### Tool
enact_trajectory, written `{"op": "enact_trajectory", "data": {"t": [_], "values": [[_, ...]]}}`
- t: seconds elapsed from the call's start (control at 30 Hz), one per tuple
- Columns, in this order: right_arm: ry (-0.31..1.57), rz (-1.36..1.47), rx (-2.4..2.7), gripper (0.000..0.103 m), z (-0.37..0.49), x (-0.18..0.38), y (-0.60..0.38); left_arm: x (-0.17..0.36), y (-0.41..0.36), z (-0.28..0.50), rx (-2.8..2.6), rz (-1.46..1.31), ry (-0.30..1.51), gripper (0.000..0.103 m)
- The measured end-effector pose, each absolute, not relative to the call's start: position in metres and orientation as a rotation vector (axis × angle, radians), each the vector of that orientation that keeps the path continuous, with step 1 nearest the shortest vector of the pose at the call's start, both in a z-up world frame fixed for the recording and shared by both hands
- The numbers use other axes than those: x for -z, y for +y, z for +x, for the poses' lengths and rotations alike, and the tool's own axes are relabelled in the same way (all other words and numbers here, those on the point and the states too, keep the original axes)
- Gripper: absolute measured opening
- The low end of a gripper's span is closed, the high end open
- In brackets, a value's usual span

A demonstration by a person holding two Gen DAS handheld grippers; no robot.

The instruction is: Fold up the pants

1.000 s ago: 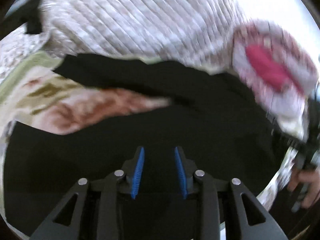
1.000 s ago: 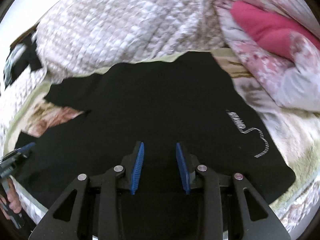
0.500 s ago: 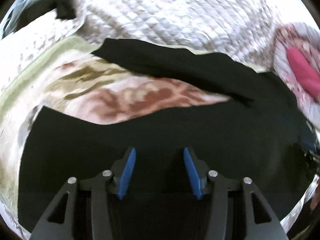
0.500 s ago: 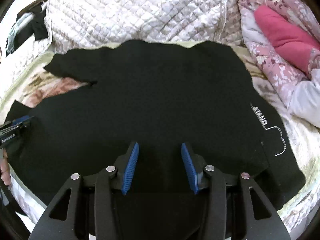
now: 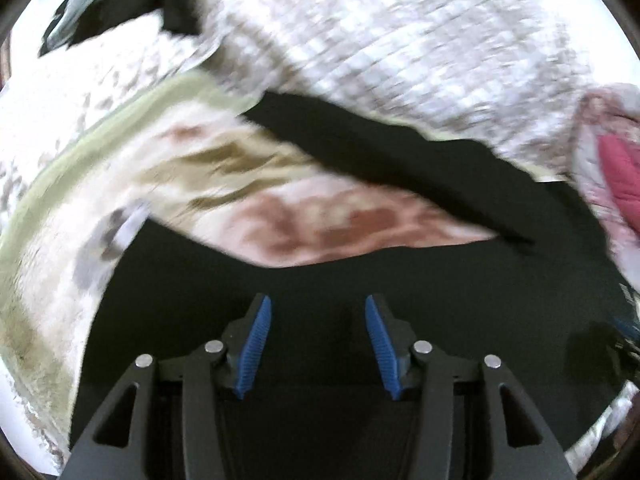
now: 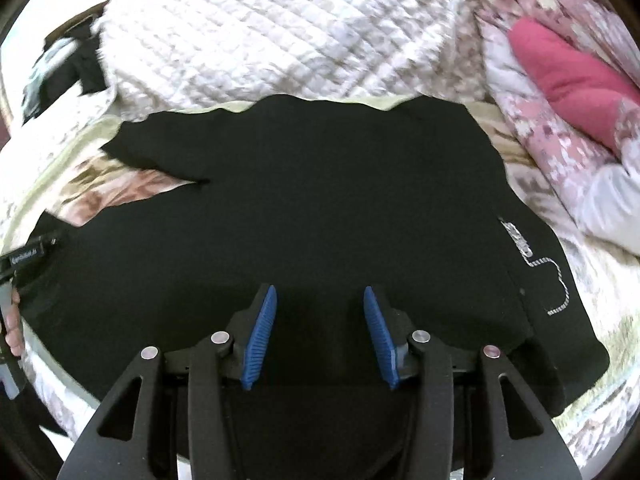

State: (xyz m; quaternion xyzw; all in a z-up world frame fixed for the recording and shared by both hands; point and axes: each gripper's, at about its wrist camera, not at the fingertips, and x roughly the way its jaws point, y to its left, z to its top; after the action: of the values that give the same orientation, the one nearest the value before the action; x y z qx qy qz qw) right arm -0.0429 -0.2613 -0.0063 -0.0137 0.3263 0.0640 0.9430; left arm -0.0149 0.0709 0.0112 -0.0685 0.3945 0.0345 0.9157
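Note:
Black pants (image 6: 320,208) lie spread flat on a floral bedspread, waist to the right with a white logo and drawstring (image 6: 536,264), two legs running left. My right gripper (image 6: 319,300) is open and empty, just above the near edge of the seat. In the left wrist view the near leg (image 5: 320,292) lies under my open, empty left gripper (image 5: 318,312), and the far leg (image 5: 380,160) stretches behind. The left gripper also shows at the left edge of the right wrist view (image 6: 24,258).
A white quilted blanket (image 6: 280,32) is bunched behind the pants. A pink floral quilt with a red lining (image 6: 568,76) lies at the right. Dark clothing (image 5: 120,12) sits at the far left. Floral bedspread (image 5: 200,184) shows between the legs.
Both grippers' jaws have opened wider. The left wrist view has swung left along the near leg, showing more bedspread between the legs. The right gripper has come slightly closer to the pants.

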Motion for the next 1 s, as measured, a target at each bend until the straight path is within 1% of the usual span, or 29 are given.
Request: {"op": "enact_trajectory", "data": {"t": [0.1, 0.23, 0.4, 0.47, 0.77, 1.0], "values": [[0.641, -0.061, -0.174, 0.046, -0.047, 0.006, -0.249, -0.019, 0.049, -0.026, 0.013, -0.110, 0.769, 0.052], [0.618, -0.104, -0.210, 0.046, -0.046, 0.009, -0.227, -0.014, 0.023, -0.031, 0.112, -0.081, 0.798, 0.052], [0.667, -0.154, -0.241, 0.047, -0.035, 0.019, -0.200, 0.002, 0.000, -0.029, 0.159, -0.037, 0.862, 0.052], [0.697, -0.170, -0.227, 0.048, -0.031, 0.026, -0.196, 0.004, -0.006, -0.033, 0.152, 0.017, 0.842, 0.052], [0.673, -0.139, -0.214, 0.049, -0.044, 0.019, -0.210, 0.000, 0.012, -0.031, 0.116, -0.048, 0.849, 0.052], [0.667, -0.121, -0.207, 0.049, -0.045, 0.016, -0.214, 0.000, 0.010, -0.032, 0.115, -0.030, 0.846, 0.052]]}}
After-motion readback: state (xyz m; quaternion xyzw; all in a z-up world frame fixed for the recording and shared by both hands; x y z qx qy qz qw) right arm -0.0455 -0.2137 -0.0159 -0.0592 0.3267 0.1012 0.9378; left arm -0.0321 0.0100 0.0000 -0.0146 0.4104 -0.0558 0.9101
